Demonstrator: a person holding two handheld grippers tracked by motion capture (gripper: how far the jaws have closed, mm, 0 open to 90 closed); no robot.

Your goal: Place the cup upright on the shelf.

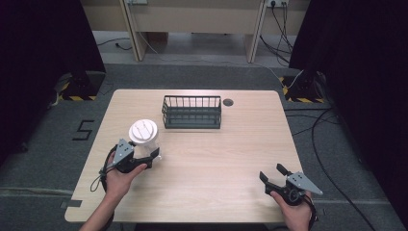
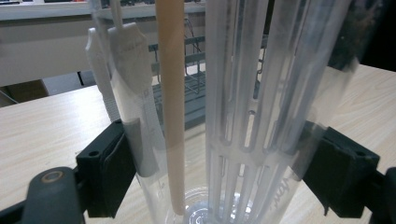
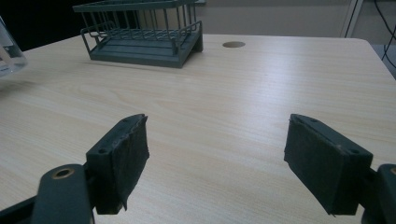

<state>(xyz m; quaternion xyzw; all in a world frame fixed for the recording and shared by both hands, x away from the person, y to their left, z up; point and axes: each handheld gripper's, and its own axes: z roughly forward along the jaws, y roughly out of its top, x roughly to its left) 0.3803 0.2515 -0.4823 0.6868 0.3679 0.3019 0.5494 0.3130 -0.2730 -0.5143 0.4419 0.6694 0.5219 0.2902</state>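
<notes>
Overhead, your left gripper has closed on the clear cup at the table's left side; lift straight, keeping it upright. Left gripper view: both pads press the cup wall, with utensils standing loose inside, so grip gently. Right gripper view: your right gripper gapes wide and empty; bare tabletop lies open toward the wire basket.
</notes>
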